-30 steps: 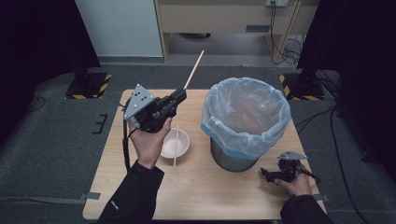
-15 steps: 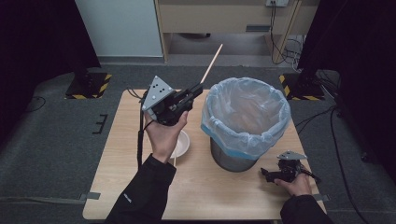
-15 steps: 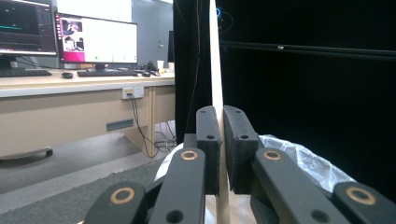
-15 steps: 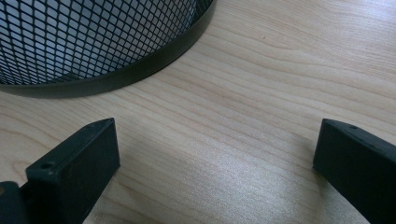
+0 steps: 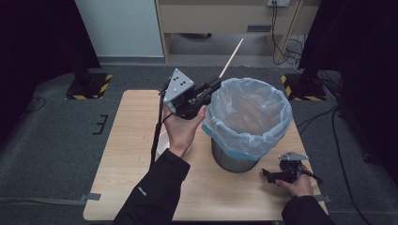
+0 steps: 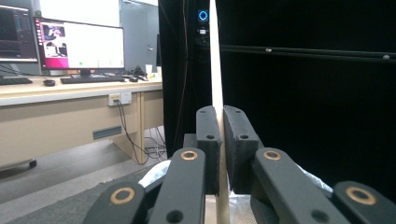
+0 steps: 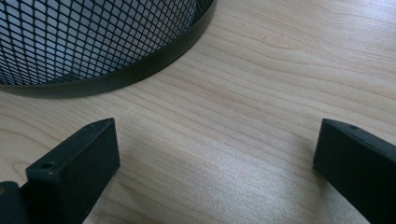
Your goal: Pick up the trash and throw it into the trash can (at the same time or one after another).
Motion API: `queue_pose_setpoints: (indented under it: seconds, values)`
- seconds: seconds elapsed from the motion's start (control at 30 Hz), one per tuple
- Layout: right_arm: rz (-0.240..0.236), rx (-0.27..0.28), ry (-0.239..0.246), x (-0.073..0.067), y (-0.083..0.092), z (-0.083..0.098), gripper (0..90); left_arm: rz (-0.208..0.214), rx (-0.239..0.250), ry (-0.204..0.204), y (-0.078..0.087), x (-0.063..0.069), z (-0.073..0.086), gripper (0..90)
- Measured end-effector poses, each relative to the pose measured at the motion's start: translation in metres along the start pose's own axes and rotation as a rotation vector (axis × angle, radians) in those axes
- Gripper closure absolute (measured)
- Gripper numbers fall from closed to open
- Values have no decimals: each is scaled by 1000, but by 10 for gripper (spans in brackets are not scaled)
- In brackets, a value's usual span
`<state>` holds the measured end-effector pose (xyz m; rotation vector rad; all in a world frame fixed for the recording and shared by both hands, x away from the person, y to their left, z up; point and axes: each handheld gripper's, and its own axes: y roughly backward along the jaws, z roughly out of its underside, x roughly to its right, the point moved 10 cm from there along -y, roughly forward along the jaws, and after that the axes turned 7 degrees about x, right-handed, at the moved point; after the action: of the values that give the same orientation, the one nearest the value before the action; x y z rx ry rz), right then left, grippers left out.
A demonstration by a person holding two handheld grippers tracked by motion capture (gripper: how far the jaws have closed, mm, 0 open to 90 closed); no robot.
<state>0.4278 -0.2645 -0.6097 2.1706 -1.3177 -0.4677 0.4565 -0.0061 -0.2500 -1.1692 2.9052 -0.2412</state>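
On the near edge of the light wooden table (image 5: pixel 141 187), at about 4 o'clock, the right gripper (image 5: pixel 274 175) is rested with its jaws spread wide and nothing between them, the bare tabletop and the black mesh base of the bin being seen past them in the right gripper view. Further in, at the table's centre, 1 white bowl (image 5: pixel 164 141) is partly hidden under the person's left hand (image 5: pixel 184 129), and just to its 3 o'clock stands 1 mesh waste bin (image 5: pixel 248 123) lined with 1 pale blue bag. Above the bin's rim at roughly 10 o'clock, the left gripper (image 5: pixel 211 88) is held raised, its jaws clamped tight on 1 slim wooden stick (image 5: pixel 232 57), which slants up and away toward 1 o'clock. In the left gripper view the stick (image 6: pixel 215 56) is seen pinched between the 2 black pads and running straight up beyond them. The work is judged to be about halfway done: the stick has been lifted clear of the table and brought beside the bin, but it is not yet over the opening and has not been released into the bag. Beyond the table, 1 wooden desk with 2 monitors is seen.
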Motion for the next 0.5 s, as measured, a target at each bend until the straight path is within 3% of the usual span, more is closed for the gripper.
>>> queue_pose_setpoints:
  seconds: [0.5]
  values:
    - [-1, 3, 5, 0, -1, 0, 7, 18, -25, 15, -34, 12, 13, 852]
